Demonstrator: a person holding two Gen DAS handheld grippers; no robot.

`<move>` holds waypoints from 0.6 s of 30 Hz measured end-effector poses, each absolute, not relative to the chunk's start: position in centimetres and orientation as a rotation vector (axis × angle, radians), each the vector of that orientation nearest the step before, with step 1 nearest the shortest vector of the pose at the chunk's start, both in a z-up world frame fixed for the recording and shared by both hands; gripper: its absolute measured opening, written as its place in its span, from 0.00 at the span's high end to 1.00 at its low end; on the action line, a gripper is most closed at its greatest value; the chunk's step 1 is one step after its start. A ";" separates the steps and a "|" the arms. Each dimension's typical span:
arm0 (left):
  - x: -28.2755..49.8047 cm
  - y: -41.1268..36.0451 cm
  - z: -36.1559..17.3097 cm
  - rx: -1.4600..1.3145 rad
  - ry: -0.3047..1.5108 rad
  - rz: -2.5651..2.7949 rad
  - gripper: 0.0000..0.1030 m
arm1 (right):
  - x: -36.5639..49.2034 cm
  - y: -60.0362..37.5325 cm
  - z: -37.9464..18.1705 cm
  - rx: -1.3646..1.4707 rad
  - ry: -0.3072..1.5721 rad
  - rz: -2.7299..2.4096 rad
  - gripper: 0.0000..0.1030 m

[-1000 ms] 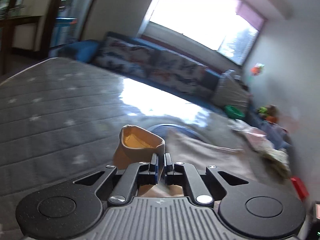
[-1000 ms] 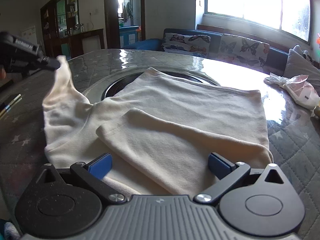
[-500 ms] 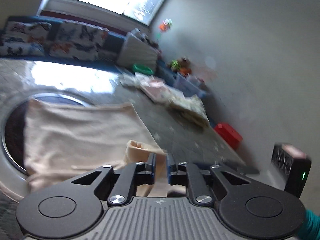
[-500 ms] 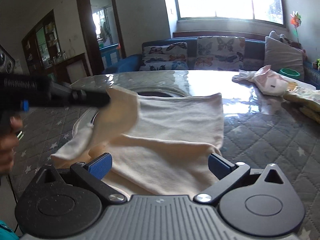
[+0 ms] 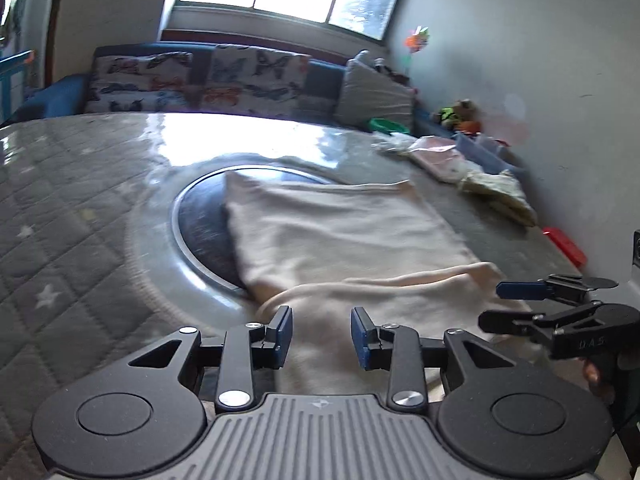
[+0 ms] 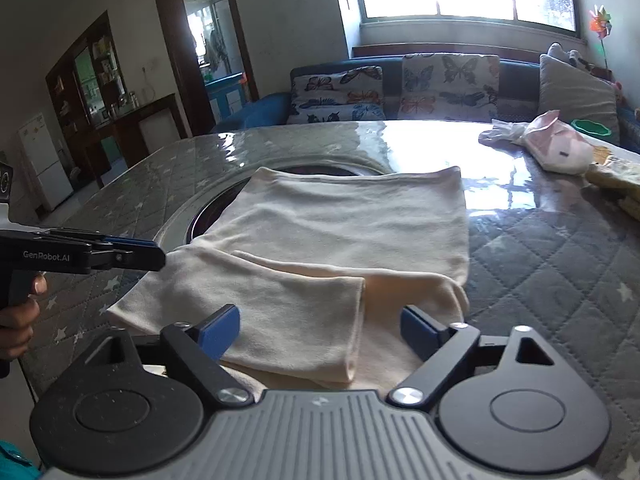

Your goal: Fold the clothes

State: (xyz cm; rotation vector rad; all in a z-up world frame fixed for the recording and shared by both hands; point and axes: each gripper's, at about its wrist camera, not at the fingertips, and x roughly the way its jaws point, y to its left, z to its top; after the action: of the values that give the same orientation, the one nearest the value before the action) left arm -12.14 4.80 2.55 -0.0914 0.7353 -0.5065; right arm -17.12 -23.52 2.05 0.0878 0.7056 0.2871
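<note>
Cream shirt half-folded at the near edge of the tabletop, both claws open.

One cream shirt [image 6: 352, 224] lies flat over the round inset, long axis running away toward the window; two sleeves are folded across its near end. Left claw [image 5: 321, 338] is open, empty, just over the near-left shoulder; right claw [image 6: 320, 334] is open wide, empty, straddling the folded sleeve [image 6: 296, 312] (nearer the near hem, likely the next grab). One small clothes pile [image 6: 560, 152] sits at the far right edge.
</note>
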 end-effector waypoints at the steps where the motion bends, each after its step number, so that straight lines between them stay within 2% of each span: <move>1: -12.2 4.9 2.5 -0.081 0.735 -0.493 0.66 | -16.9 -23.4 1.9 0.084 0.710 0.285 0.23; 2: -12.2 5.1 2.4 -0.071 0.735 -0.480 0.66 | -16.6 -23.3 1.8 0.082 0.713 0.280 0.28; 7: -12.0 4.7 2.5 -0.045 0.712 -0.480 0.68 | -15.7 -22.8 1.3 0.032 0.731 0.240 0.34; 13: -10.2 3.3 1.1 0.006 0.738 -0.428 0.73 | -15.9 -22.1 1.0 -0.066 0.739 0.213 0.35; 18: -10.4 3.7 1.2 0.019 0.739 -0.399 0.73 | -16.8 -22.0 2.2 -0.094 0.694 0.229 0.34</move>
State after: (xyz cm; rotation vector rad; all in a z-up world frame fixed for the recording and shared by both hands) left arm -10.41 3.70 1.21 0.0194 0.7388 -0.3991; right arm -16.80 -21.96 2.18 -0.0943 0.6941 0.2293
